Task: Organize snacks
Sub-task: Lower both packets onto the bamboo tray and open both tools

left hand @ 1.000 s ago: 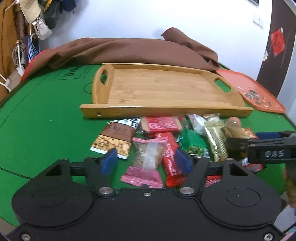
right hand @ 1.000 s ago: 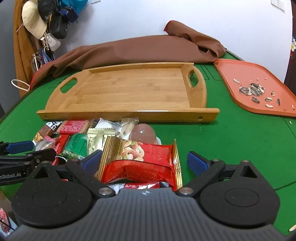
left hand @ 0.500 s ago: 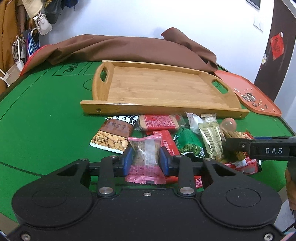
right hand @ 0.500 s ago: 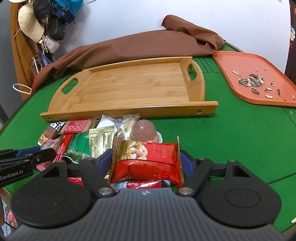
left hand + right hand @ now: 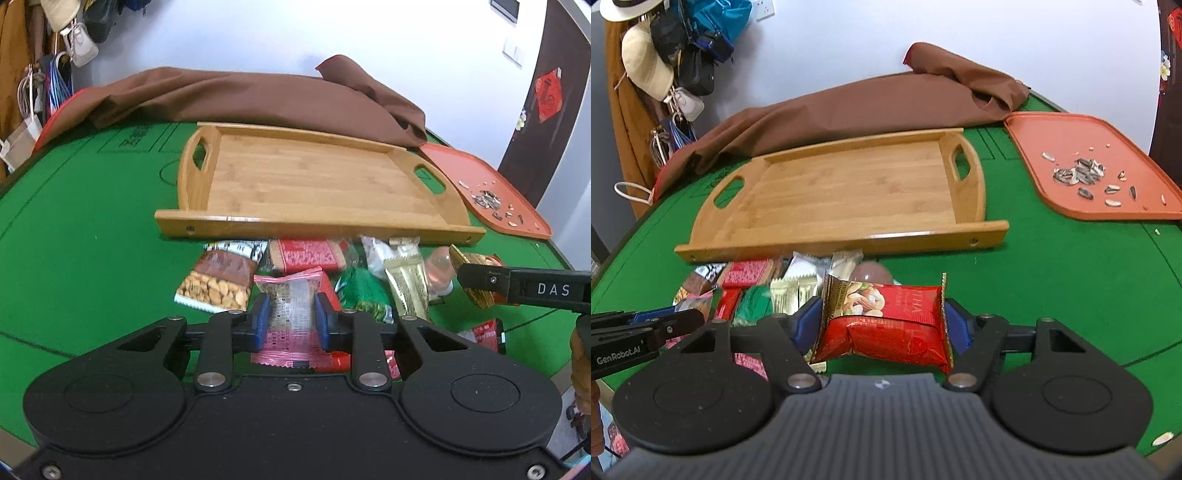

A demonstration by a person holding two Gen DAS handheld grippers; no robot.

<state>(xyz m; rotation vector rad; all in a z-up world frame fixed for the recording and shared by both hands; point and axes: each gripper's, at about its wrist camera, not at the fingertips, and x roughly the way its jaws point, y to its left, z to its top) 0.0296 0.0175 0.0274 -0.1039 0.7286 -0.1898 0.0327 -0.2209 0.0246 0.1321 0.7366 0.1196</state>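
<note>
Left fingers (image 5: 289, 320) grip the pink packet (image 5: 291, 314), right fingers (image 5: 882, 323) the red packet (image 5: 886, 321); wooden tray (image 5: 317, 225) seemingly straight ahead

The left gripper (image 5: 290, 322) has a matte black body with two round embossed discs, silver pivot screws and blue pads (image 5: 261, 319). The right gripper (image 5: 882, 325) has a ribbed grey top; its arm reads "DAS" at the left view's right edge.
</note>
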